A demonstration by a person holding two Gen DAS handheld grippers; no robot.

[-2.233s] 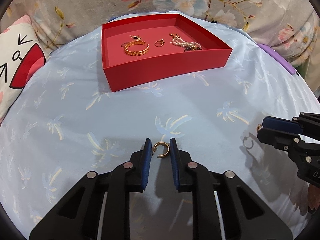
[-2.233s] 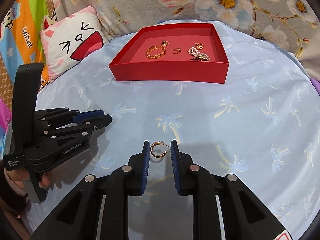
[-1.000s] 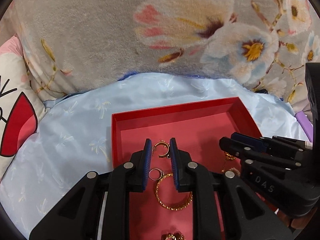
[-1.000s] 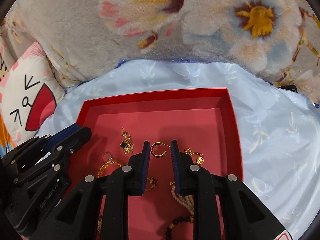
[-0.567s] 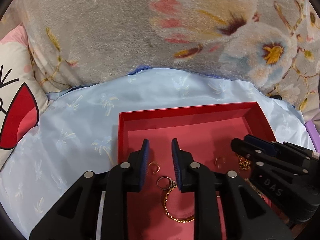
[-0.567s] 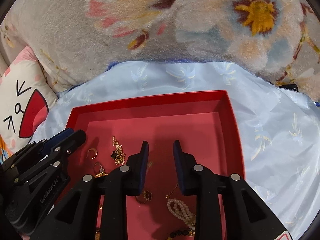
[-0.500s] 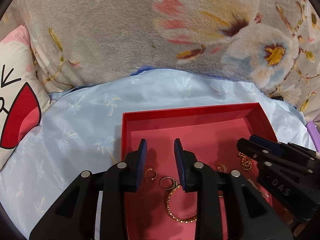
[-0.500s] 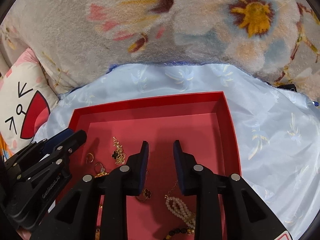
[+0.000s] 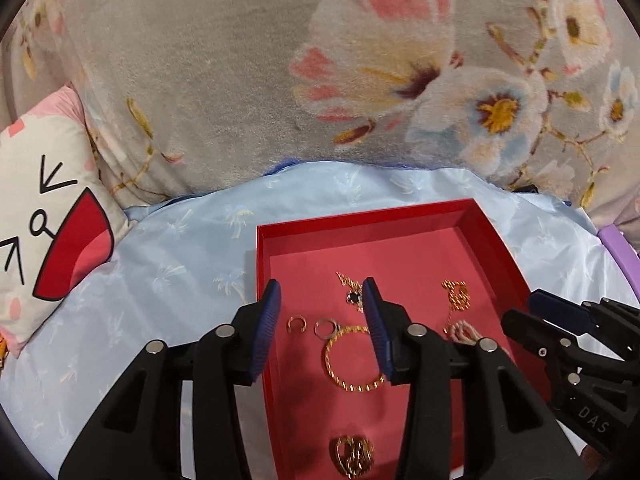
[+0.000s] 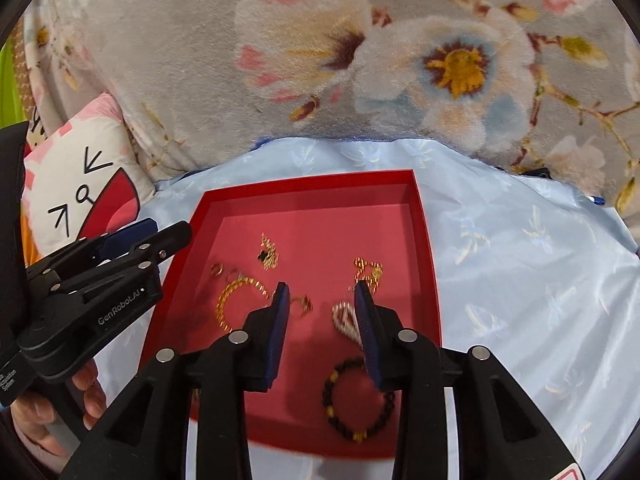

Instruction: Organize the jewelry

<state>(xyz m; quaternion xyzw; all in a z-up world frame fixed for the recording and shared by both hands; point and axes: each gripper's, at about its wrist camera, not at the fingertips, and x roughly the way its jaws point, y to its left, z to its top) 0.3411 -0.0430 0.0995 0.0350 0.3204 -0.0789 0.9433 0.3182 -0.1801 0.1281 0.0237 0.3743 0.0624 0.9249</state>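
A red tray [image 9: 360, 220] [image 10: 312, 182] lies on the light blue cloth and holds the jewelry. In the left wrist view I see a small gold hoop earring [image 9: 297, 325], a ring [image 9: 324, 328], a gold chain bracelet [image 9: 352, 360] and a gold chain [image 9: 456, 296]. My left gripper [image 9: 322, 320] is open and empty above the tray's left part. My right gripper [image 10: 320, 312] is open and empty over the tray's middle, above a pearl bracelet [image 10: 344, 320] and a dark bead bracelet [image 10: 356, 400]. A gold hoop earring [image 10: 302, 304] lies between its fingers.
A flowered grey plush blanket [image 9: 320, 80] rises behind the tray. A white and pink cartoon cushion [image 9: 44, 208] lies at the left. A purple object [image 9: 618, 248] shows at the right edge. Light blue cloth [image 10: 520, 280] spreads right of the tray.
Both grippers carried a gold hoop earring from the cloth to the tray, opened and let them fall into it. Since then both have opened wider and pulled back a little.
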